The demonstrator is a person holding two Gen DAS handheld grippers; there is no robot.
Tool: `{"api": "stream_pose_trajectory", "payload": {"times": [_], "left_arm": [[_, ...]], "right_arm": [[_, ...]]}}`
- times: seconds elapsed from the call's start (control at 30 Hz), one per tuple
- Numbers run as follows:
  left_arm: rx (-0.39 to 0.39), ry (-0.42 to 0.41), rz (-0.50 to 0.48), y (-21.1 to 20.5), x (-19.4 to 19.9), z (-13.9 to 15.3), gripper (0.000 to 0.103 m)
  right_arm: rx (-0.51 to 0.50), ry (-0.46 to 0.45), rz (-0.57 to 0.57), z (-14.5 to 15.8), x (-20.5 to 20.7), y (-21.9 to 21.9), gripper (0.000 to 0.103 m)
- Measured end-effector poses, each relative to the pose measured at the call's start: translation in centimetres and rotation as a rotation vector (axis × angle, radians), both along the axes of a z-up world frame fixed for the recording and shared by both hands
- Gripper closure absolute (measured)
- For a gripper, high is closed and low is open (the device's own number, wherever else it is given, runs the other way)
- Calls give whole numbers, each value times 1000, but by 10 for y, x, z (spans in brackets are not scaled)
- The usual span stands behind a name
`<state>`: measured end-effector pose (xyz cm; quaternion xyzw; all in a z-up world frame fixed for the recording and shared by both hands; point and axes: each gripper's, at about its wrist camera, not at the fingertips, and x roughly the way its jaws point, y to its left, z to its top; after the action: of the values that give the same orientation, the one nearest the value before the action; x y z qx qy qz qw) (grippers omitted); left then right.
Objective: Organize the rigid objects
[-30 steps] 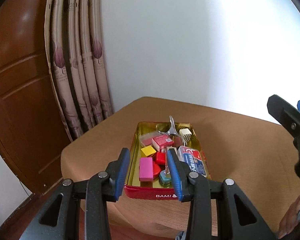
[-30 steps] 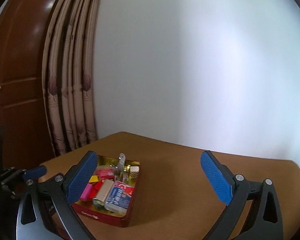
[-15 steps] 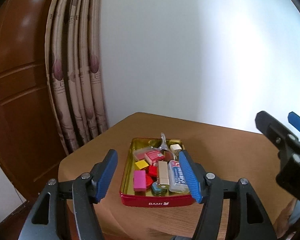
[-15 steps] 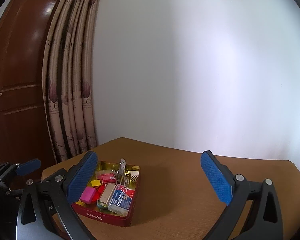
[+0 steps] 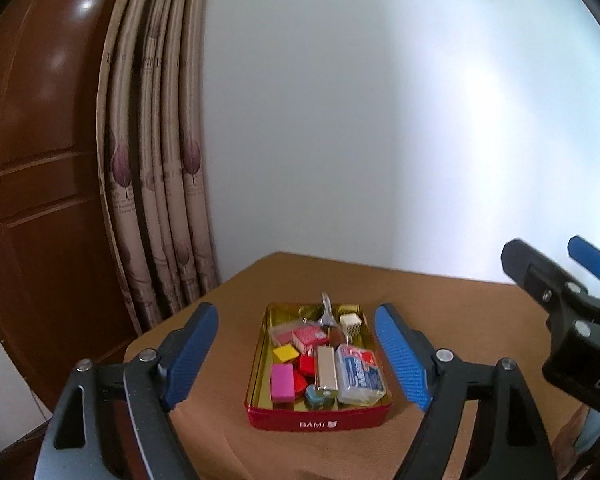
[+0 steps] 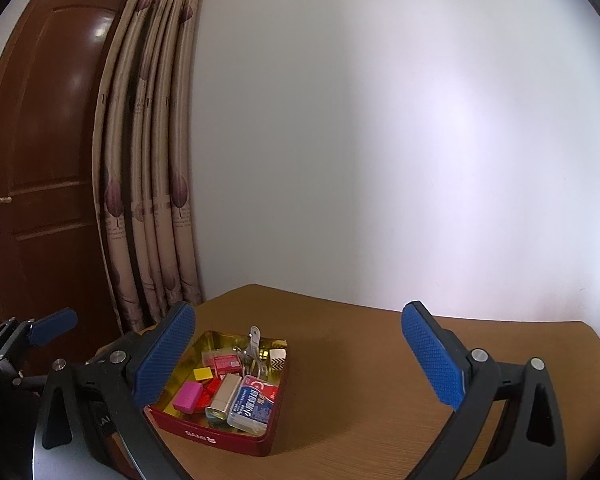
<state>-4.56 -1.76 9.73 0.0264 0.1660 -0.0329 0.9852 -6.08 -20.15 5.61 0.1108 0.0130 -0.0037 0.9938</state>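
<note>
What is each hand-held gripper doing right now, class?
Left hand-held gripper: open, its jaws just opened, holding nothing.
Right hand-held gripper: open, holding nothing.

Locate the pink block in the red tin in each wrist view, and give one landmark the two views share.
Left wrist view: the pink block lies low and centre, at the near left of the red tin, left of the silver case.
Right wrist view: the pink block sits lower left, near the tin's front wall, just right of the right tool's blue pad.
Shared landmark: the blue-and-white packet.
</note>
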Motion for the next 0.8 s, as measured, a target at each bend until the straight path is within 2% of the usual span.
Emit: {"api": "stream_pose_trajectory", "payload": {"times": [0.13, 0.33, 0.63, 0.8], "left_arm": [[22, -10, 6, -1, -1, 5, 20], [18, 9, -35, -2, 0, 5, 19], [-44, 62, -54, 8, 9, 3, 19], [-25, 87, -46, 6, 14, -2, 19]], "right_arm": [[-4, -12, 10, 2, -2, 1, 1], [-13, -21, 22, 3, -5, 3, 1], [-19, -20, 29, 3, -6, 3, 1], [-26, -19, 37, 3, -9, 5, 1]]}}
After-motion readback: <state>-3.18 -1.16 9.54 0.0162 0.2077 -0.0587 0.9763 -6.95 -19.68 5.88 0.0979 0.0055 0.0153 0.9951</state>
